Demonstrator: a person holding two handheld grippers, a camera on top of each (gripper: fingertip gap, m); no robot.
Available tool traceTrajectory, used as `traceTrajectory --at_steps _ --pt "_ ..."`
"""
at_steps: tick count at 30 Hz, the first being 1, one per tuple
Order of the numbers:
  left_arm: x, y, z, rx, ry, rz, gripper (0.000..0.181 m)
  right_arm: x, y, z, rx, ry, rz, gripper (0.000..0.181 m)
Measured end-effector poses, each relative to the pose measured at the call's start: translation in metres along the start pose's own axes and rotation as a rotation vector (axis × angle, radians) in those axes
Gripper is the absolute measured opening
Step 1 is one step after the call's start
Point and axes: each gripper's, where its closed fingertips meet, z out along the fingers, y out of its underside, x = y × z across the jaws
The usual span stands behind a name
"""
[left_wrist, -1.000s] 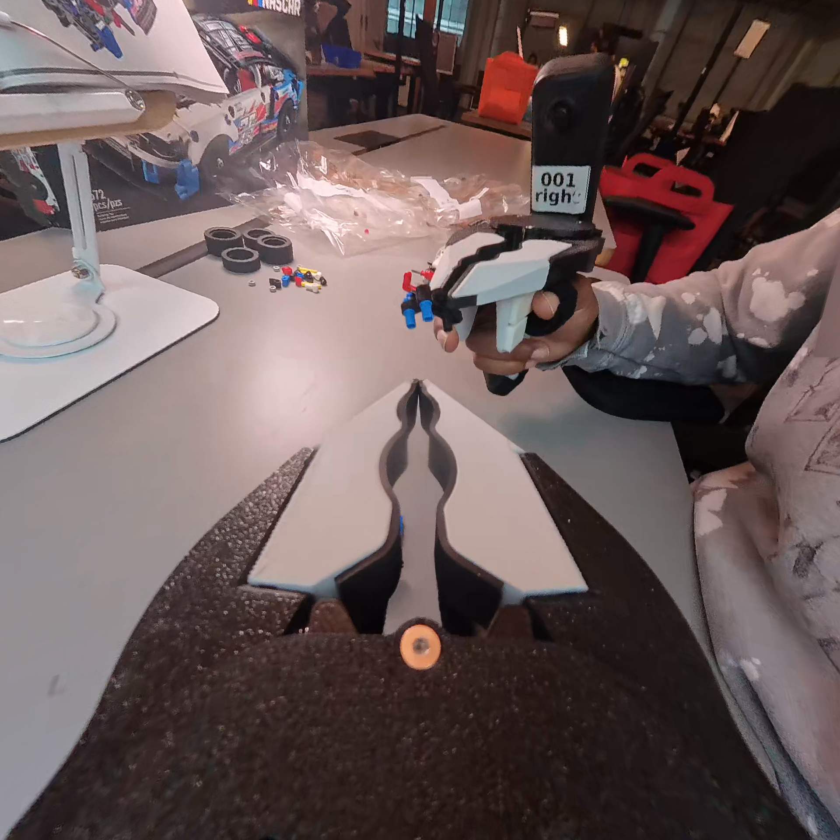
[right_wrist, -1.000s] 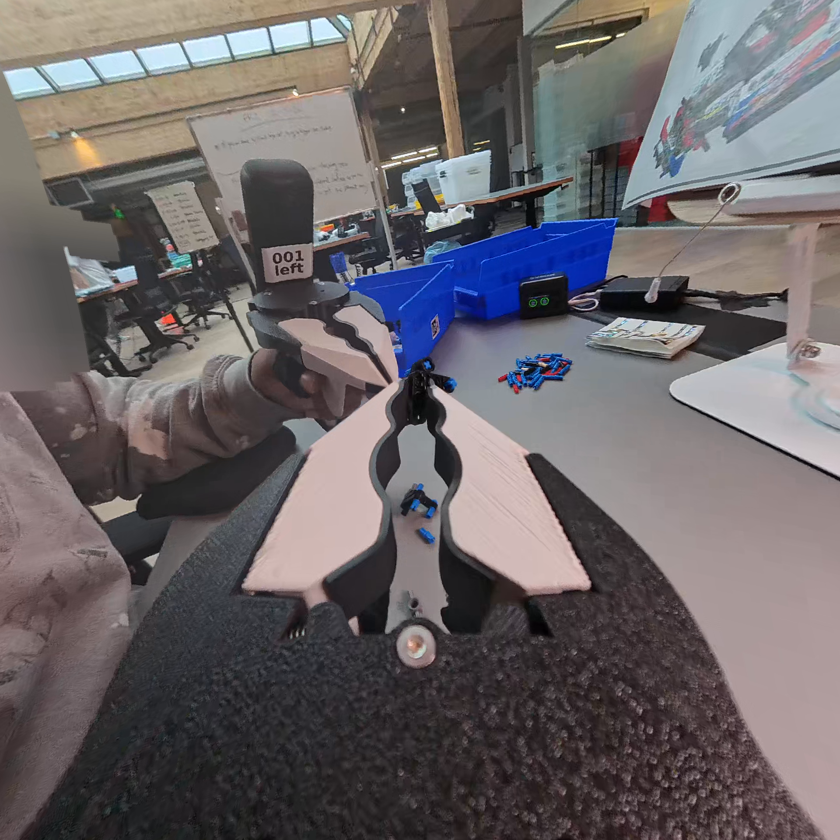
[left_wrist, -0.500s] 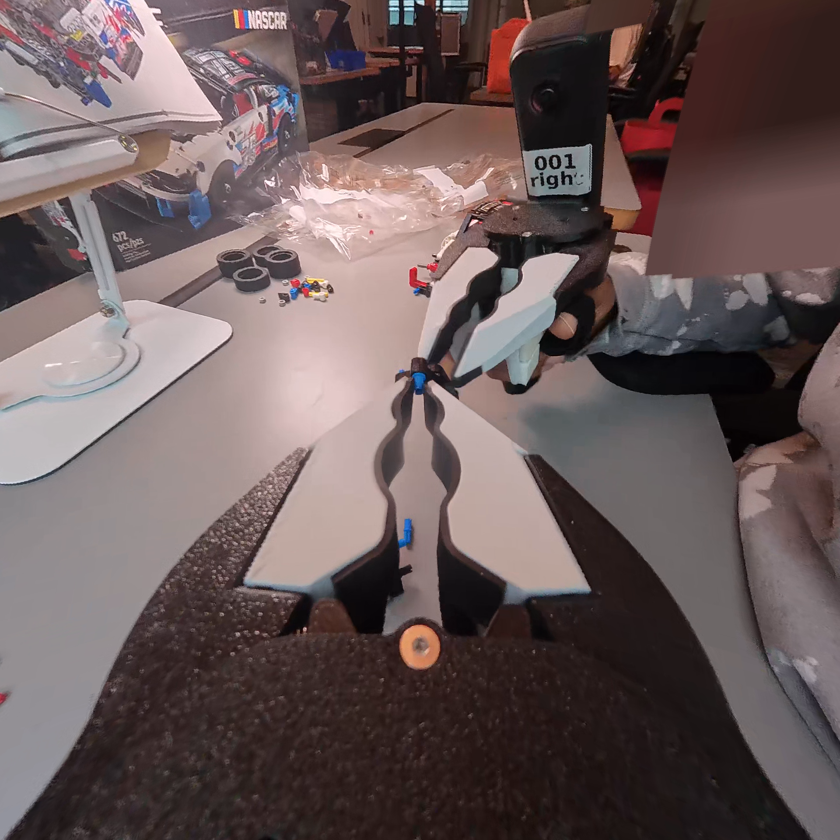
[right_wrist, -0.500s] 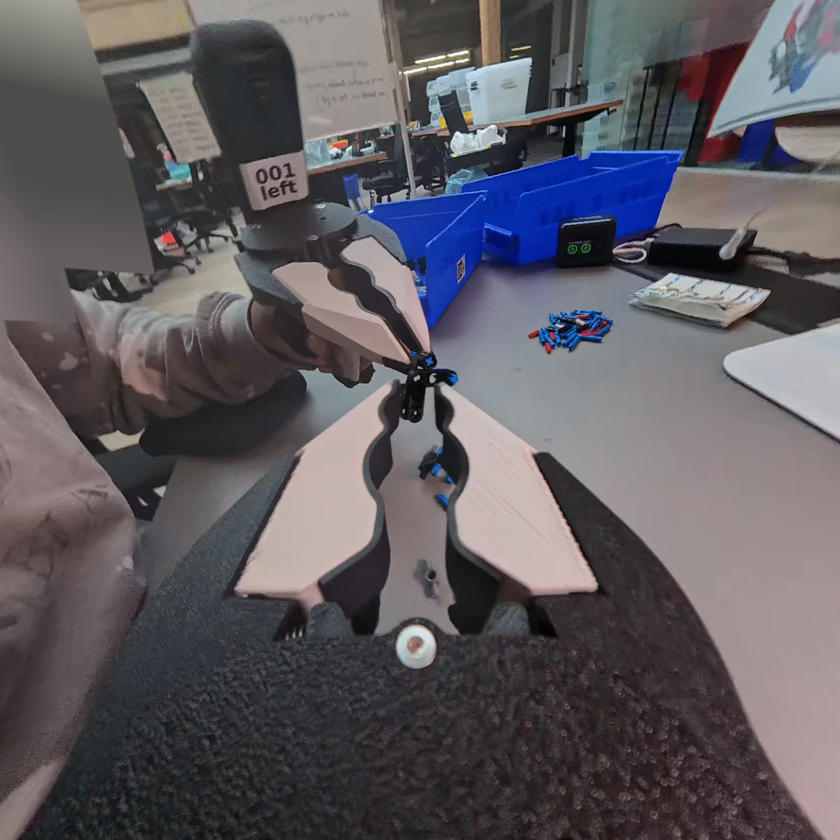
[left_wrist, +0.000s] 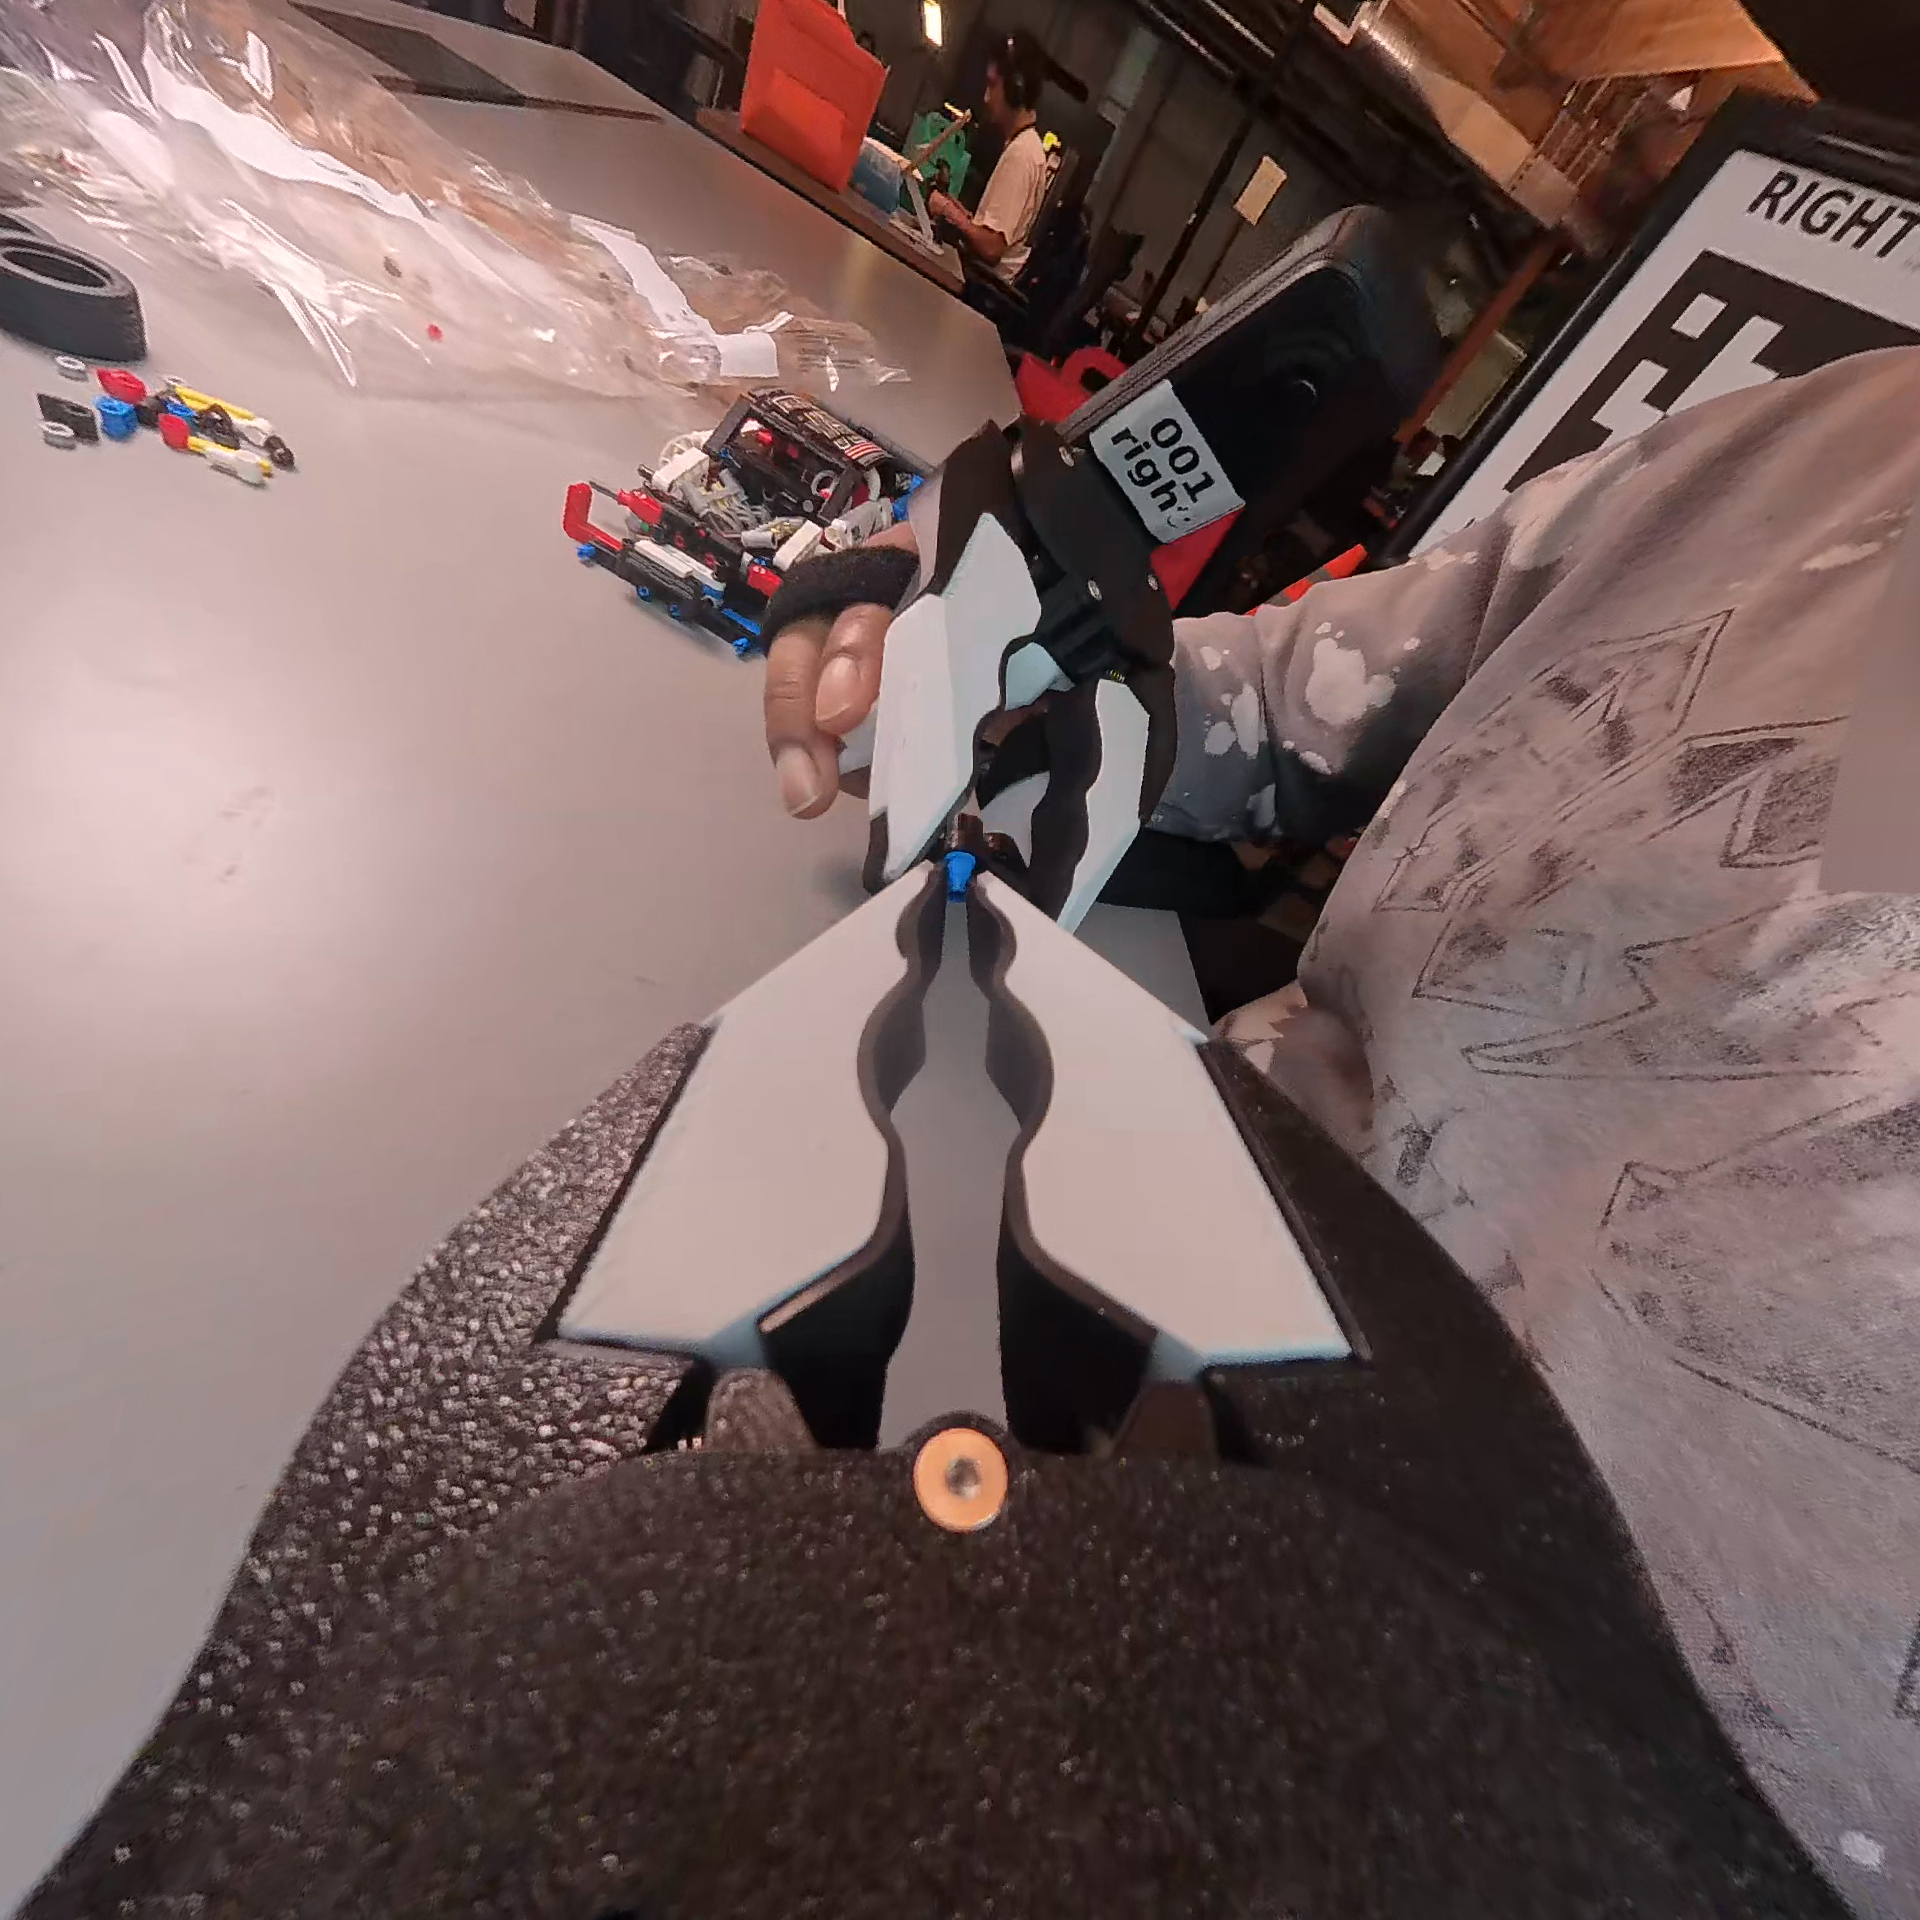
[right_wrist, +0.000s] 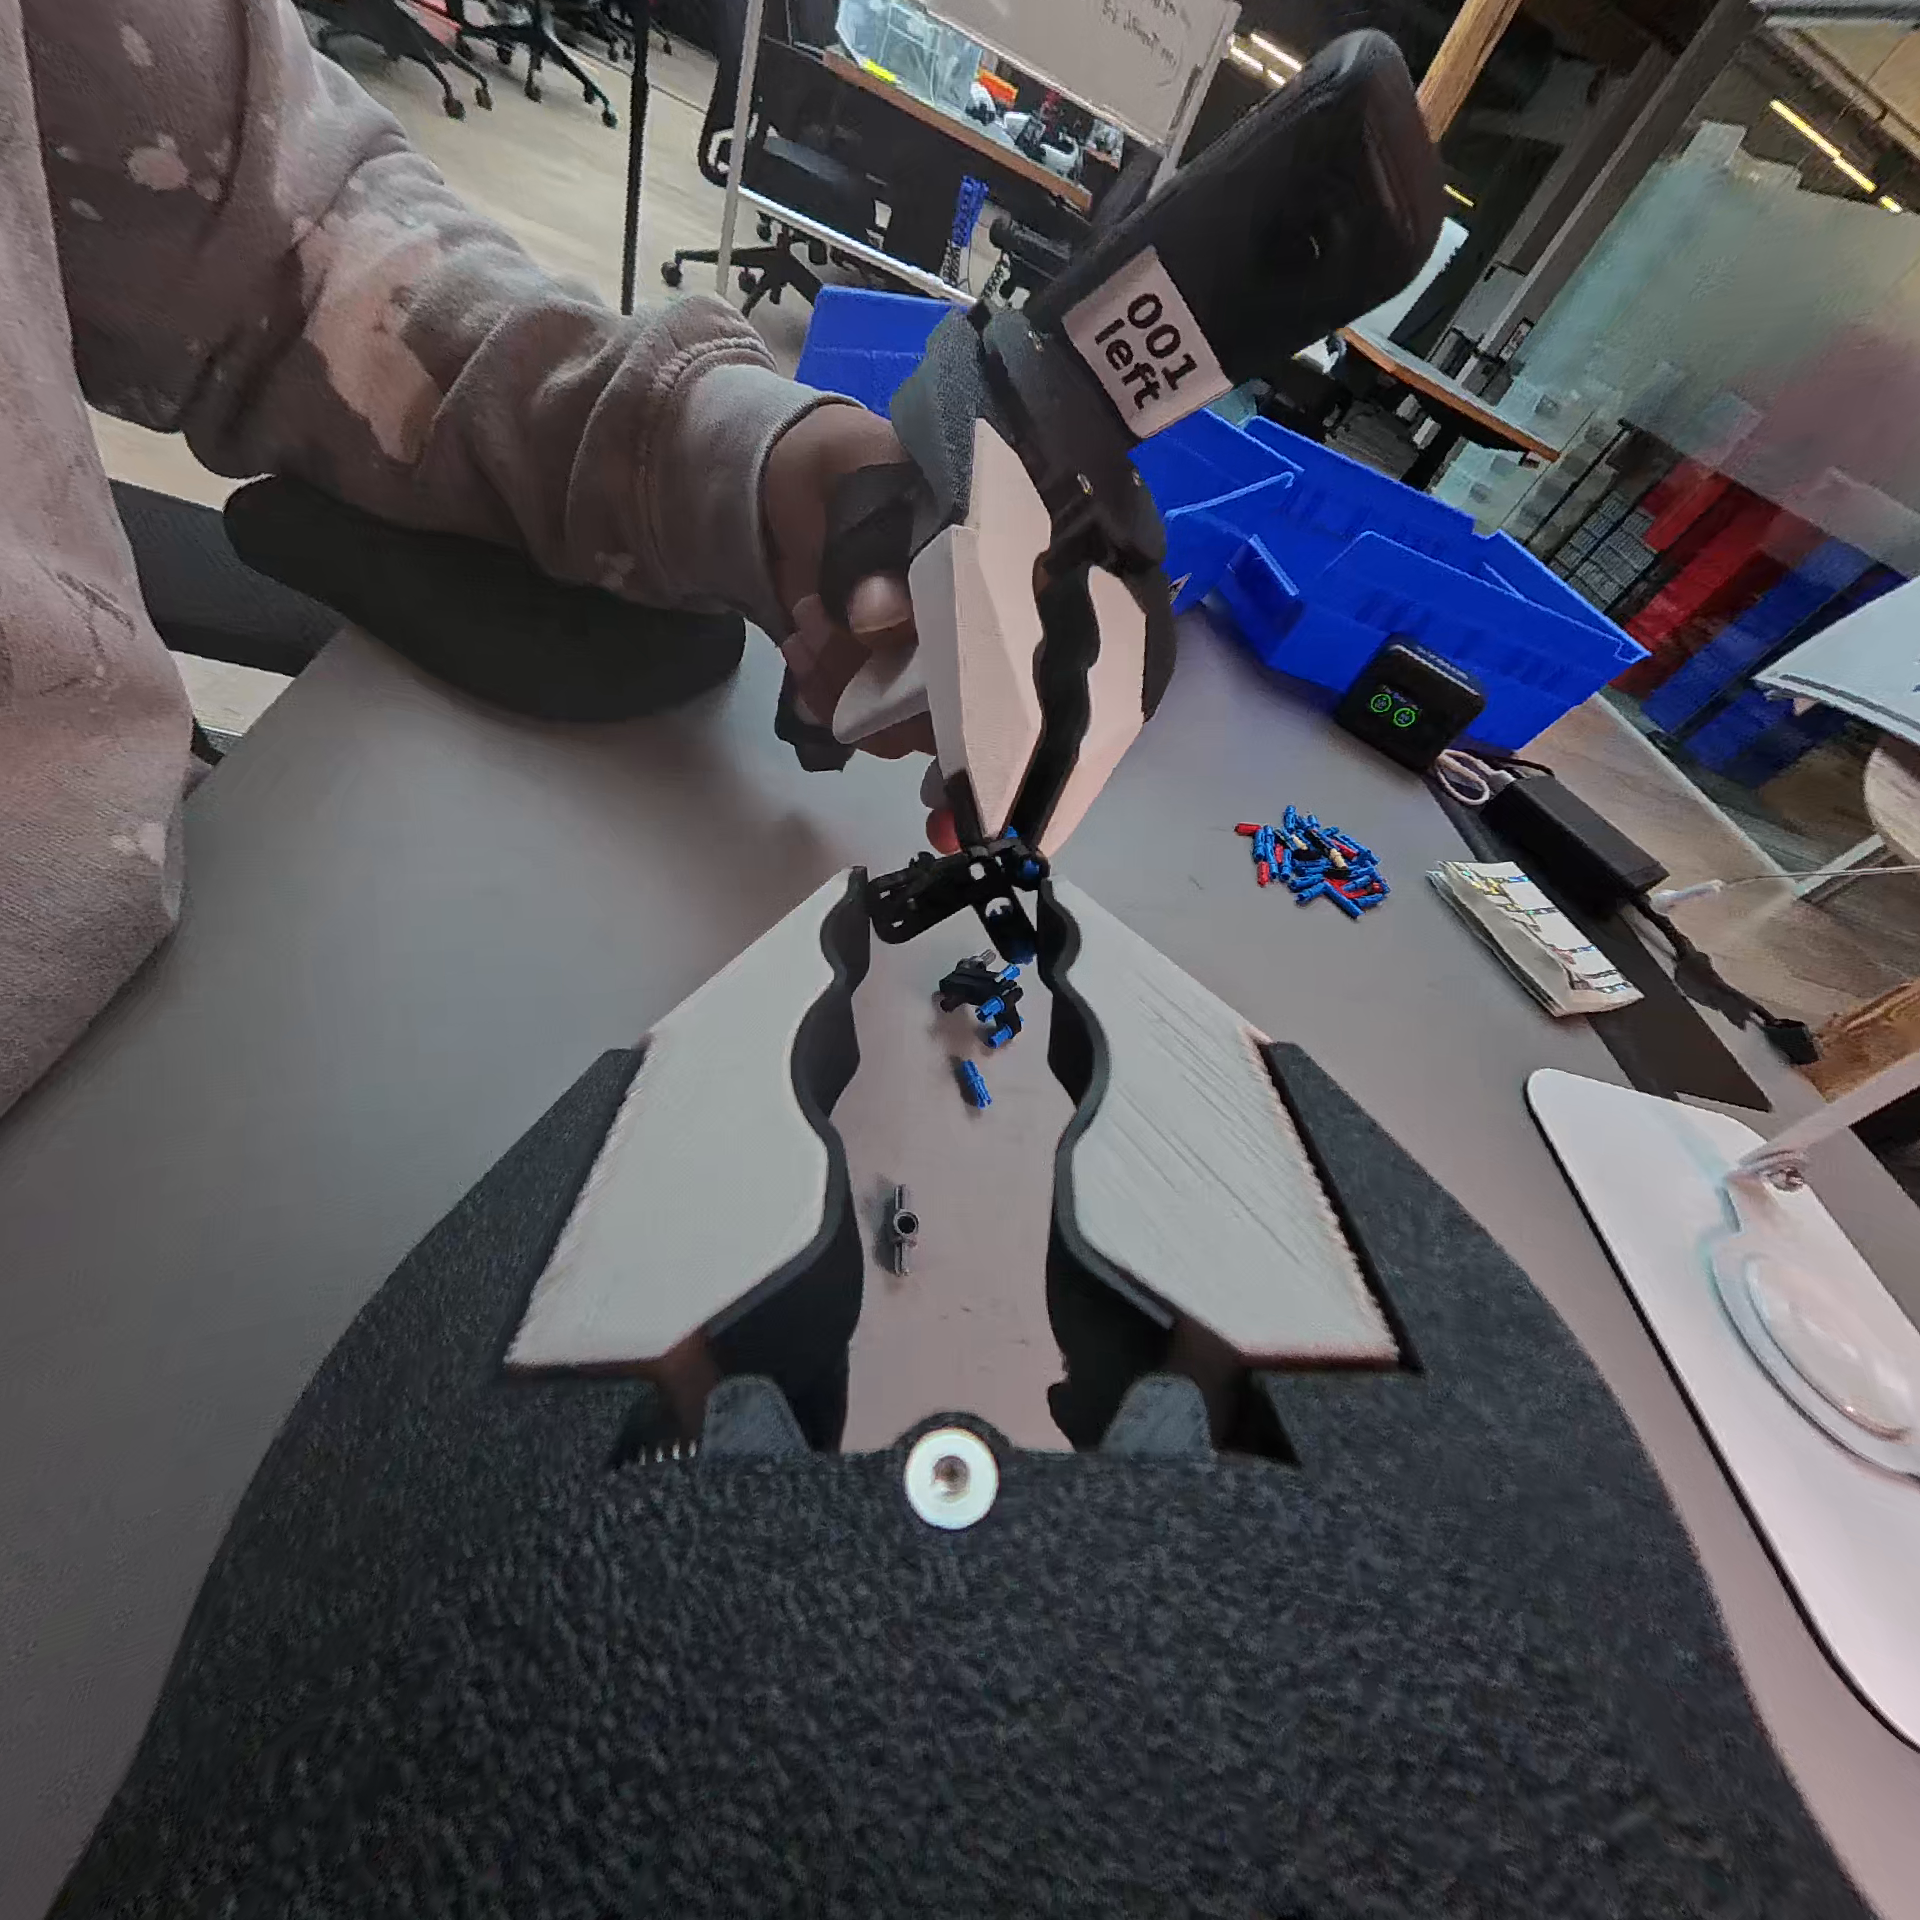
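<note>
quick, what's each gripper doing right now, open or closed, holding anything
Left gripper: closed on a small blue pin.
Right gripper: closed on a black beam assembly, which the blue pin meets.

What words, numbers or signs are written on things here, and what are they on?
I don't quote writing; here is what bears it.
White sticker on right claw handle: printed, legible.
White label on left claw handle: printed, legible.
Black-and-white sign: large print.
Whiteboard: handwriting, too small.
Booklet: too small.
</note>
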Motion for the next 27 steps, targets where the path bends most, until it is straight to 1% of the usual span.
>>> traceTrajectory --at_steps 1,2,3,4,6,9,12,16,18,20,21,24,27 --pt "0.0 0.0 0.0 0.004 0.004 -0.013 0.002 0.001 0.0 -0.001 0.003 -0.009 0.021 0.03" --pt "-0.002 -0.002 -0.002 0.014 0.002 -0.021 0.002 0.004 -0.002 -0.003 0.021 -0.004 0.053 0.023" --pt "-0.003 -0.005 -0.007 0.03 0.003 -0.031 0.001 0.015 -0.003 -0.008 0.05 0.039 0.098 0.015" --pt "-0.003 -0.007 -0.009 0.039 0.004 -0.031 0.001 0.018 -0.006 -0.012 0.082 0.027 0.144 0.011" --pt "-0.003 -0.005 -0.01 0.02 -0.024 0.012 0.001 0.017 -0.006 -0.01 0.079 0.017 0.148 0.012" --pt "-0.003 -0.008 -0.012 0.035 -0.019 0.004 0.001 0.019 -0.009 -0.009 0.115 0.009 0.204 0.011" --pt "-0.005 -0.006 -0.013 0.023 -0.038 0.02 0.001 0.02 -0.005 -0.008 0.102 0.008 0.207 0.011" --pt "-0.009 -0.001 -0.012 0.004 -0.071 0.047 0.002 0.016 0.005 -0.005 0.065 -0.022 0.266 0.013" --pt "-0.011 0.003 -0.009 -0.018 -0.083 0.056 0.002 0.013 0.006 -0.004 0.051 -0.037 0.265 0.032" --pt "-0.011 0.008 -0.005 -0.05 -0.097 0.08 0.002 0.009 0.005 -0.004 0.03 -0.07 0.27 0.038" --pt "-0.011 0.01 -0.002 -0.062 -0.102 0.091 0.002 0.006 0.006 -0.003 0.015 -0.085 0.267 0.038" --pt "-0.012 0.017 0.003 -0.11 -0.133 0.143 0.002 0.002 0.014 -0.002 -0.038 -0.099 0.259 0.022" --pt "-0.016 0.021 0.005 -0.148 -0.183 0.198 0.002 0.0 0.02 -0.001 -0.074 -0.113 0.278 0.021"
